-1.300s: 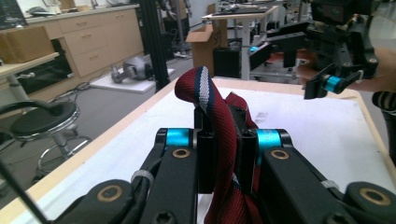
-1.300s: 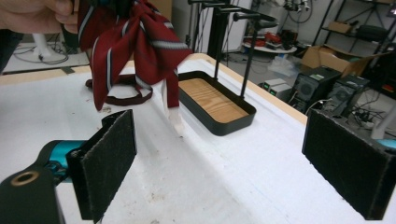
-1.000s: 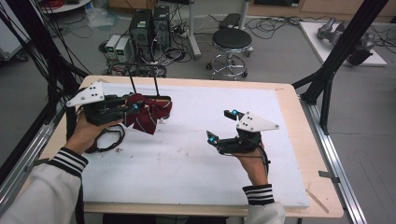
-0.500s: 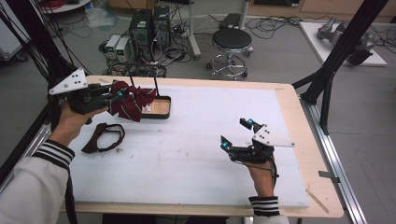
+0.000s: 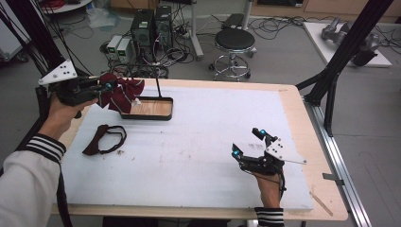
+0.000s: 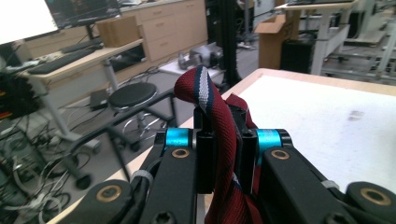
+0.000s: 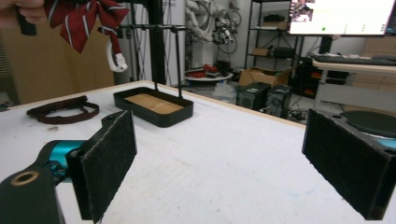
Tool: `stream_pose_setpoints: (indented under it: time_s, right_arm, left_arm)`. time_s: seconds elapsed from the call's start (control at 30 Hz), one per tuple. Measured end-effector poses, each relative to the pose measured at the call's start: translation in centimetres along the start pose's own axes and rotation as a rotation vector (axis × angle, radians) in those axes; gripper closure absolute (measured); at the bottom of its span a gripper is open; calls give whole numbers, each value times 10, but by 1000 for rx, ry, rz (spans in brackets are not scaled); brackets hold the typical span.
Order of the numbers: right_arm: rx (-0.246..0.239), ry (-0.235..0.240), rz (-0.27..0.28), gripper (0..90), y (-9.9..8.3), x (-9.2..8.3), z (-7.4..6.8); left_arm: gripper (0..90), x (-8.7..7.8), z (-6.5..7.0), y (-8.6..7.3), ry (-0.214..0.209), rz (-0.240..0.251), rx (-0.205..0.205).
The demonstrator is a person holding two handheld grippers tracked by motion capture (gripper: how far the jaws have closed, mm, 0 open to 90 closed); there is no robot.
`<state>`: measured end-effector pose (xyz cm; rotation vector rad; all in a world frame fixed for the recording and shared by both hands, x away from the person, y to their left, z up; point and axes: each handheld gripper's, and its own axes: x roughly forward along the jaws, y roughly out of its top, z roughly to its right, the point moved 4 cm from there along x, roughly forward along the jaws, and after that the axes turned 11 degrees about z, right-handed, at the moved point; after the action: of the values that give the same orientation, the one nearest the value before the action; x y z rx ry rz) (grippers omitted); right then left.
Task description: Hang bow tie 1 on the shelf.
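Since a second ago, the left gripper (image 5: 105, 88) has carried the dark red striped fabric bow tie (image 5: 124, 91) from over the white mat out to the left end of the black metal rack with the wooden tray base (image 5: 147, 108), so hanging it looks like the next bit. Its jaws are pinching the bow, hand held level above the tray. Right gripper (image 5: 249, 144) sits low, well right of the tray, jaws spread. A second dark strap (image 5: 105, 139) lies just in front of the tray.

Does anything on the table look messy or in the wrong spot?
A dark strap lies loosely looped on the white table cover, beside the black stand tray rather than on it. Otherwise nothing stands out; the left gripper holds a red striped bow.
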<state>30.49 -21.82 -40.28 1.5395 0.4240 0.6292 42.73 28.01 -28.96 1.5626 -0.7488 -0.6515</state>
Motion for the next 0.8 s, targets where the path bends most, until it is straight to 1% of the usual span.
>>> stream_pose_setpoints:
  time_s: [0.03, 0.07, 0.1, 0.2, 0.3, 0.33, 0.47, 0.5, 0.57, 0.6, 0.7, 0.73, 0.8]
  right_arm:
    - [6, -6, -8, 93, -2, -1, 1]
    - [6, -6, -8, 93, -2, -1, 1]
    - [2, -12, -22, 93, -3, -2, 0]
    - [0, -11, -15, 93, -2, -2, -1]
    - [-17, -28, -33, 93, -3, -3, 1]
    - [-15, -32, -37, 93, -4, -3, 1]
    - [-18, -40, -37, 93, -2, -4, 0]
    - [-30, -39, -34, 93, -2, -5, 0]
    - [-29, -40, -38, 93, -2, -7, 0]
    - [-38, -46, -35, 93, -2, -8, 1]
    - [-27, -68, -28, 93, -4, -12, 2]
    - [-31, -76, -26, 93, -4, -13, 3]
    - [-44, -89, -14, 93, -5, -15, 4]
  left_arm:
    - [830, -2, -5, 1, 9, -3, 2]
    - [830, -2, -5, 1, 9, -3, 2]
    - [830, -3, -10, 2, 14, -4, 3]
    - [830, -7, -19, 3, 36, -12, 4]
    - [829, -10, -27, 4, 51, -12, 1]
    - [829, -11, -29, 4, 55, -15, 5]
    - [829, -11, -35, 4, 66, -26, 5]
    - [829, -11, -37, 4, 66, -28, 8]
    - [829, -10, -41, 5, 74, -23, 4]
    - [829, -10, -43, 5, 78, -24, 4]
    - [829, -10, -49, 6, 91, -17, 1]
    - [829, -10, -51, 6, 94, -14, -4]
    - [829, -10, -54, 5, 104, -23, -7]
